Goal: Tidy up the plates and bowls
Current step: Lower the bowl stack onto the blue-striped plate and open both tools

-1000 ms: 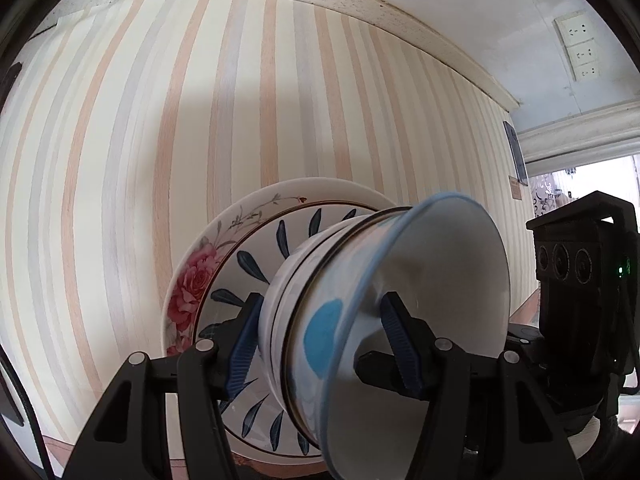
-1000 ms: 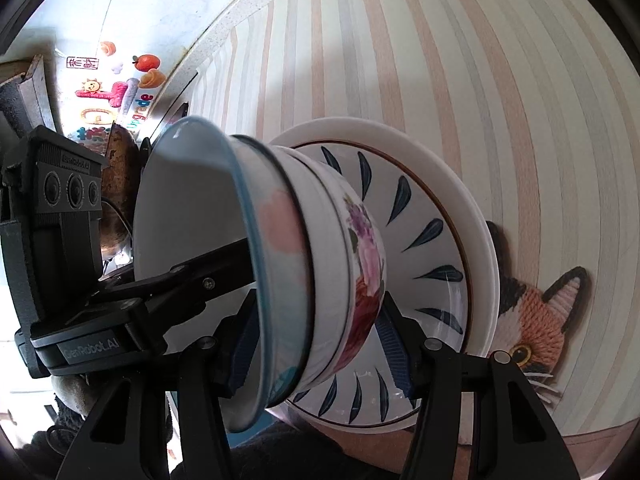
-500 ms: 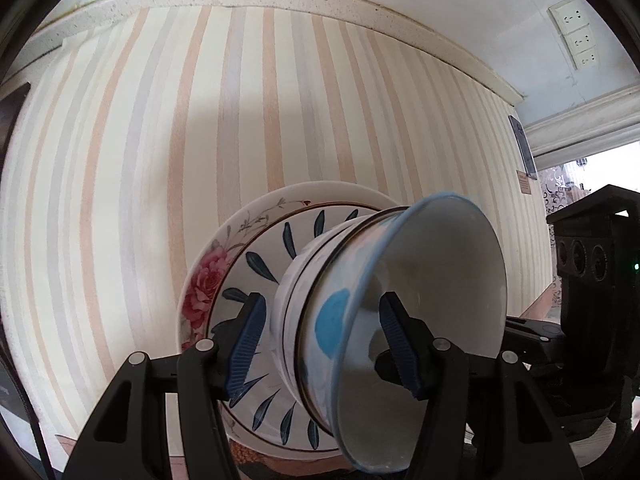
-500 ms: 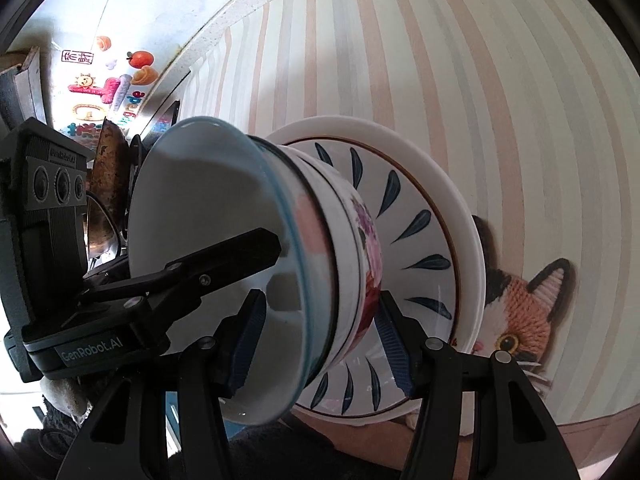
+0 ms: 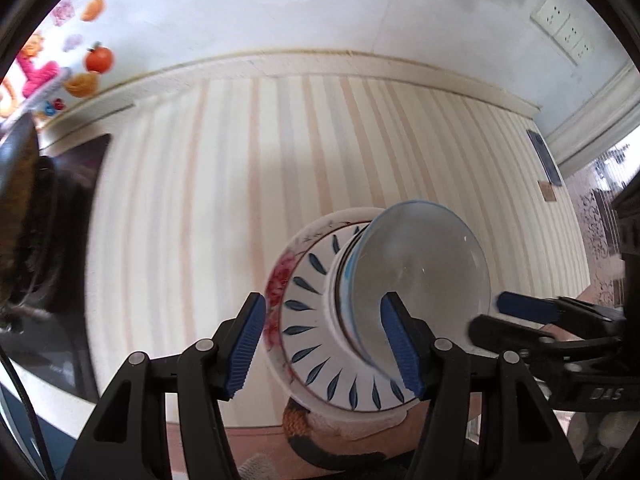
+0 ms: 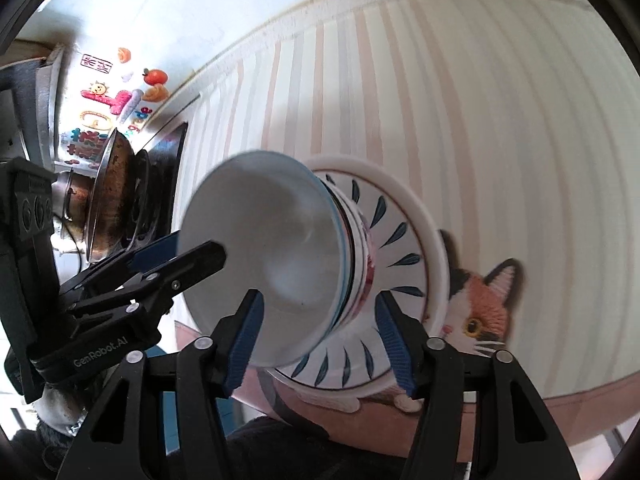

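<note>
A stack of crockery sits on the striped cloth (image 5: 224, 208) of the desk, lower centre-right of the left wrist view and centre of the right wrist view. At the bottom is a white plate (image 5: 280, 292) with a red rose print at its rim; on it lies a plate with dark blue leaf marks (image 6: 394, 236) radiating around a brown line. Nested bowls stand on that: a floral bowl (image 6: 366, 268) with a pink-red flower on its side, and on top a pale bowl with a blue rim (image 6: 264, 252), plain white inside.

The left gripper (image 5: 324, 348) hangs above the stack with its blue-padded fingers (image 5: 244, 344) apart and touching nothing. The right gripper (image 6: 316, 344) is opening, its fingers (image 6: 244, 340) spread to either side of the bowls in the picture and clear of them.

A cat patch (image 6: 480, 304) lies on the cloth just beside the plates, at lower right of the right wrist view. A dark pan (image 6: 112, 200) stands at the left, with fruit stickers (image 6: 154, 76) on the wall above.
</note>
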The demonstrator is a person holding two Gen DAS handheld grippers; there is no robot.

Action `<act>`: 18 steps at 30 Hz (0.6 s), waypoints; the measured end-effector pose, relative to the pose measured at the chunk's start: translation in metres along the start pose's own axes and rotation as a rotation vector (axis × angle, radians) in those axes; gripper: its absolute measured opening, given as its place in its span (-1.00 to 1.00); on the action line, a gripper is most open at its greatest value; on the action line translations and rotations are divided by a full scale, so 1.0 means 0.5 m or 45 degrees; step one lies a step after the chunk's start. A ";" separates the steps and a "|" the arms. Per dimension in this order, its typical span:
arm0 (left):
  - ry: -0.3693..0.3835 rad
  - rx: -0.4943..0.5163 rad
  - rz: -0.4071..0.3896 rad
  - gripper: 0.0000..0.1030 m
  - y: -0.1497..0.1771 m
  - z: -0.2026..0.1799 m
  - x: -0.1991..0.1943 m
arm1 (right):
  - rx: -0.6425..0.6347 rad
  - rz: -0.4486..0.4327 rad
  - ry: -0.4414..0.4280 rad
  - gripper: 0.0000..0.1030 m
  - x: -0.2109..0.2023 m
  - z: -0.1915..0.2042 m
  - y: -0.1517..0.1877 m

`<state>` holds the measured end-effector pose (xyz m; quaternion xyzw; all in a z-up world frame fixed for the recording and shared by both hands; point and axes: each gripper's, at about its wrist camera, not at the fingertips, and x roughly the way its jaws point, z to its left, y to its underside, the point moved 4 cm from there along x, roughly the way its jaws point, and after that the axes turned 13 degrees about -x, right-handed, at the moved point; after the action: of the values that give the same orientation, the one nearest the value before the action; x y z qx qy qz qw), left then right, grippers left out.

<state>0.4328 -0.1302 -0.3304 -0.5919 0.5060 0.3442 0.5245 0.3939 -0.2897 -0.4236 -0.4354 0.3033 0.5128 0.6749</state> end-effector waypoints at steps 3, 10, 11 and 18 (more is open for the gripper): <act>-0.021 -0.014 -0.049 0.16 0.010 0.013 -0.036 | -0.012 -0.062 0.062 0.47 -0.048 0.019 0.008; -0.053 -0.022 -0.211 0.83 0.033 0.005 -0.121 | -0.063 -0.252 0.187 0.82 -0.166 0.073 0.039; -0.053 -0.029 -0.238 0.83 0.039 0.004 -0.138 | -0.077 -0.271 0.214 0.86 -0.183 0.081 0.047; -0.066 -0.055 -0.365 0.84 0.089 -0.006 -0.224 | -0.156 -0.367 0.334 0.95 -0.269 0.131 0.101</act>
<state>0.3618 -0.1037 -0.2370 -0.6601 0.3952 0.2917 0.5683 0.3044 -0.2839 -0.2938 -0.5776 0.2915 0.3673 0.6682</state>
